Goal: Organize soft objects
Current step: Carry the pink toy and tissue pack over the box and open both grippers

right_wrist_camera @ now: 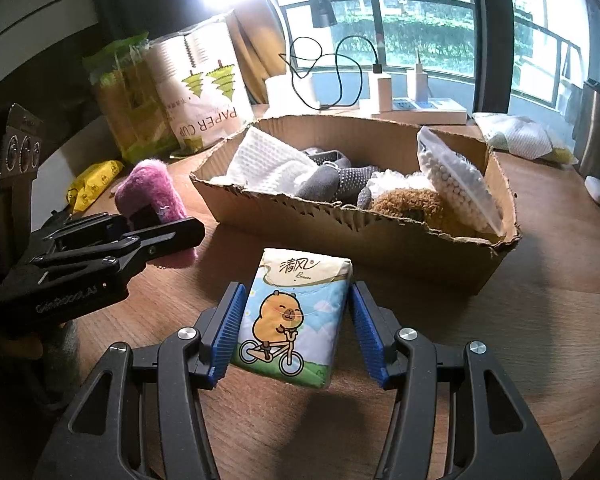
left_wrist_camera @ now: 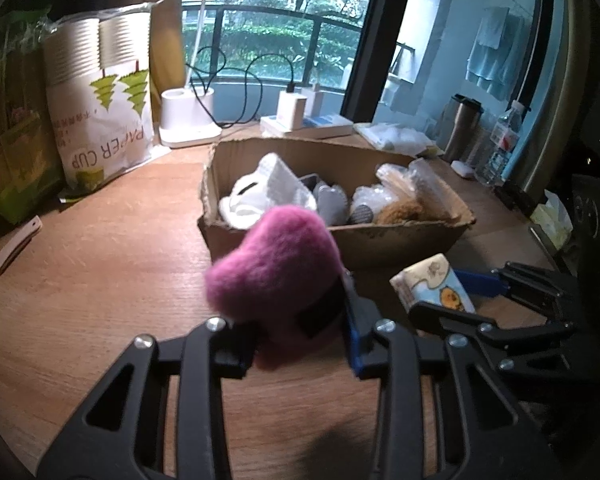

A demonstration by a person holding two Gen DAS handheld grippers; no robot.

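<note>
Two hand-held grippers, left (left_wrist_camera: 300, 344) clamping one pink plush (left_wrist_camera: 276, 272), right (right_wrist_camera: 296, 336) clasping one tissue pack (right_wrist_camera: 296, 320), one cardboard box (right_wrist_camera: 380, 248).

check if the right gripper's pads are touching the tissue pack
Cannot tell. In the right wrist view the right gripper brackets the tissue pack; one pad seems against it, a thin gap shows at the other.

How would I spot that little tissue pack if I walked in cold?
Find the torn cardboard box on the wooden desk. Just in front of it, the tissue pack sits between the right gripper fingers. Unlike the plain purple fuzzy thing nearby, it shows a cartoon animal on a bicycle.
</note>
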